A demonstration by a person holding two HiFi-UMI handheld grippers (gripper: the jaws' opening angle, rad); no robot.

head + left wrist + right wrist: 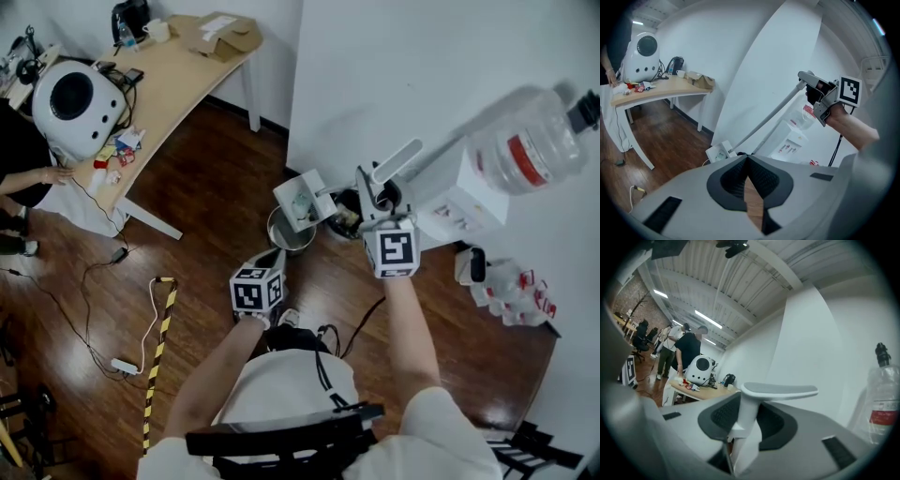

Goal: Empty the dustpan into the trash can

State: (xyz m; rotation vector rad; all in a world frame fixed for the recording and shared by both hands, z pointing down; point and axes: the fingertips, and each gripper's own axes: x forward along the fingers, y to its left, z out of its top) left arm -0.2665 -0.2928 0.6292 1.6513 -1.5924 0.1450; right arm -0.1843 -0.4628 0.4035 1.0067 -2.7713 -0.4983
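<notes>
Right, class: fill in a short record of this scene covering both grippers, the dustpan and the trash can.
Right gripper: shut on the dustpan handle
Left gripper: shut, empty
Dustpan: lifted, its pan by the trash can's rim
Trash can: upright on the wood floor, beside the wall
Emptied yet: cannot tell

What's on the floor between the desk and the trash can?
Nothing, just bare wooden floor between the desk and trash can, seen in the head view.
</notes>
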